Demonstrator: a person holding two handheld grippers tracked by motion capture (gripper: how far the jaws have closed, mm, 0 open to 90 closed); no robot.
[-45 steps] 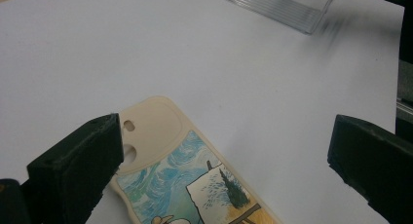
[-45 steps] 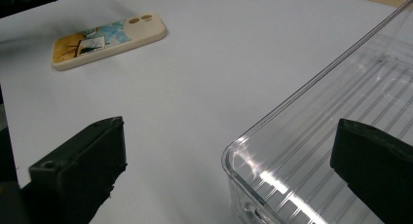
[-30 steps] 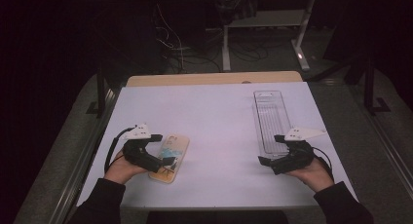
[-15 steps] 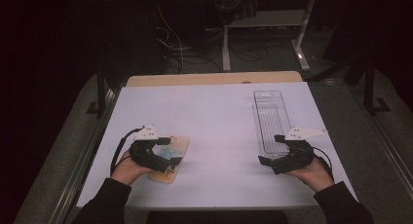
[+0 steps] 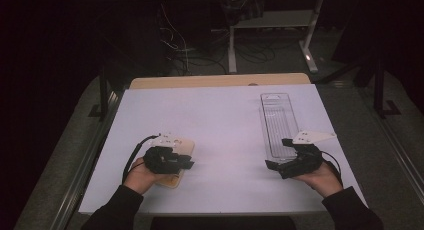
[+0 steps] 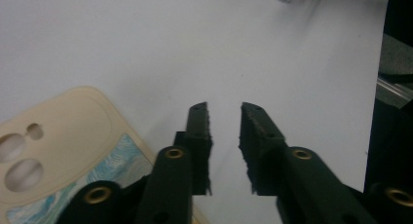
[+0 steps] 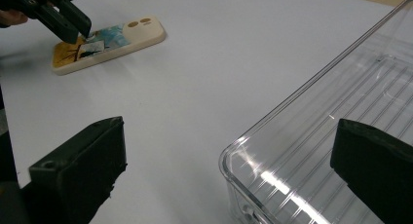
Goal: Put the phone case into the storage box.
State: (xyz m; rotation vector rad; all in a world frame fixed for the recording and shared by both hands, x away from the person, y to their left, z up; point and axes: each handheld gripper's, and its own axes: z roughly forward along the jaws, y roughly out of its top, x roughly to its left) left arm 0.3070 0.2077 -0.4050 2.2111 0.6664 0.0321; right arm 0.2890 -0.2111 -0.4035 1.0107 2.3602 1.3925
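A white table sheet (image 5: 220,125) fills mid-frame in the high view. At right on it lies a long clear ribbed plastic tray (image 5: 277,122); the right gripper (image 7: 229,165) holds its jaws wide apart before the tray's near corner. Lower left, a cream phone case with a blue print (image 5: 181,146) lies flat; the left gripper (image 6: 224,118) above it has just been closing, a narrow gap left, nothing between

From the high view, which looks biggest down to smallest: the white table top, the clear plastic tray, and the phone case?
1. White table top, by far the largest.
2. Clear plastic tray, long and narrow.
3. Phone case, smallest, though the left gripper hides part of it.
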